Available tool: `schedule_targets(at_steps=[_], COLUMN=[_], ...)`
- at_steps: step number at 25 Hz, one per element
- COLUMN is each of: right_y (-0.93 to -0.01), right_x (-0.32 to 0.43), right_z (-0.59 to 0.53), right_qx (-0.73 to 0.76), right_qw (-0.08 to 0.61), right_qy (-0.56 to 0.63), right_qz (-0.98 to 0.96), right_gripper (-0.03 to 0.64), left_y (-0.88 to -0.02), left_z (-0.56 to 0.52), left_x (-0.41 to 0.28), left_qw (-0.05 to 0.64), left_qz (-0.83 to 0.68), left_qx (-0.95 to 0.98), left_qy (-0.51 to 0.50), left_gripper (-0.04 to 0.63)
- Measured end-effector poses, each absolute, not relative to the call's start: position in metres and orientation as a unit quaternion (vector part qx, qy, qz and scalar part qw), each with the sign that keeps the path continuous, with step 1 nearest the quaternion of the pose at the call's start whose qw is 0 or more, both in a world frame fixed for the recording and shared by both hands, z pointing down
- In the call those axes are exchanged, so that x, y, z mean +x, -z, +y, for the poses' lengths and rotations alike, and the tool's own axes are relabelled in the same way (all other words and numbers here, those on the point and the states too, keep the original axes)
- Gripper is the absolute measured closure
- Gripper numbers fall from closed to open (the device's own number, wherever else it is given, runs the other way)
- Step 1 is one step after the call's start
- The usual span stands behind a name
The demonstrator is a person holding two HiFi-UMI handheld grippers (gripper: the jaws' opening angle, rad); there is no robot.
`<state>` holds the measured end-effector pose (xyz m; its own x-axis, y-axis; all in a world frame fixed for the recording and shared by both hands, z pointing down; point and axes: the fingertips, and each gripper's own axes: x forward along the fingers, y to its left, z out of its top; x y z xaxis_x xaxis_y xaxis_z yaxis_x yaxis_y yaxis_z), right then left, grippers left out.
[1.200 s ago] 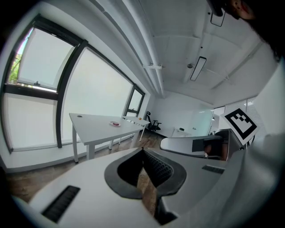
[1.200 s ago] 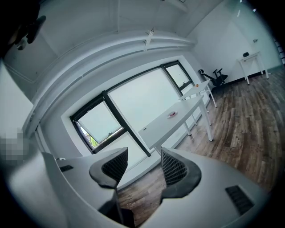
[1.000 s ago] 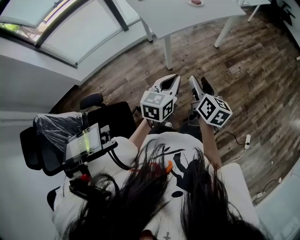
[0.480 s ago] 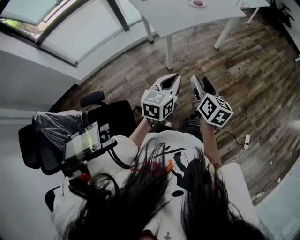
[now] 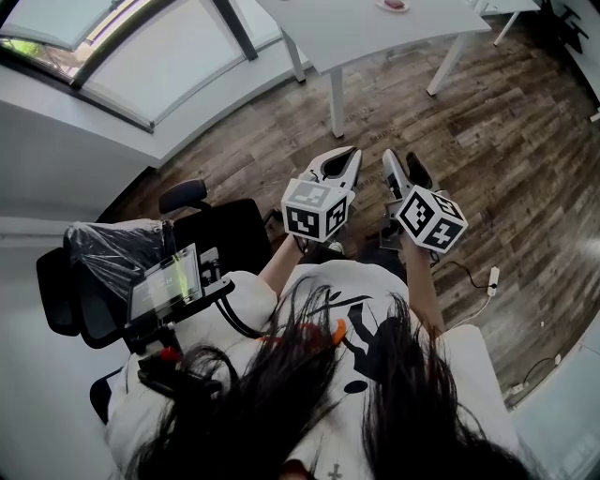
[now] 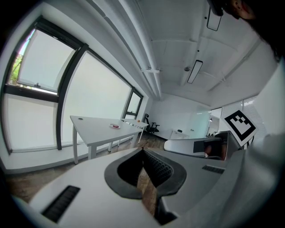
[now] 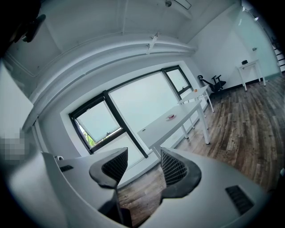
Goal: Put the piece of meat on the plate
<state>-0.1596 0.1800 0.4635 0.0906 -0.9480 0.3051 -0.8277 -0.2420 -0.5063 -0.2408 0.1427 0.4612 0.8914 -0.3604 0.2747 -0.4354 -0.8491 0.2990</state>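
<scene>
Head view: white table (image 5: 361,33), wood floor (image 5: 506,141) | left tool (image 6: 143,150) together | right tool (image 7: 143,155) apart

The head view looks steeply down past the person (image 5: 330,286) onto the left gripper (image 5: 351,155) and right gripper (image 5: 401,165). Each gripper view faces low along its own jaws; all three share the far-off counter (image 5: 375,33).

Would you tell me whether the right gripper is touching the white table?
Apart: the head view shows wooden floor between the right gripper and the table.
</scene>
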Motion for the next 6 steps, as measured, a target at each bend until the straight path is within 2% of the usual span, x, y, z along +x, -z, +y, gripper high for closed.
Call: schedule_targets(at_steps=[6], right_y=[-0.4630], right_x=[-0.1628], right_z=[0.1801], right_qx=[-0.730], right_qw=[0.099], right_qy=[0.294], right_qz=[0.610], right_gripper=[0.379], left_y=[-0.4600], left_z=[0.1429], left_x=[-0.2406], left_qw=[0.184], left_qz=[-0.208], left_qx=[0.955], left_qy=[-0.101], left_gripper=[0.589])
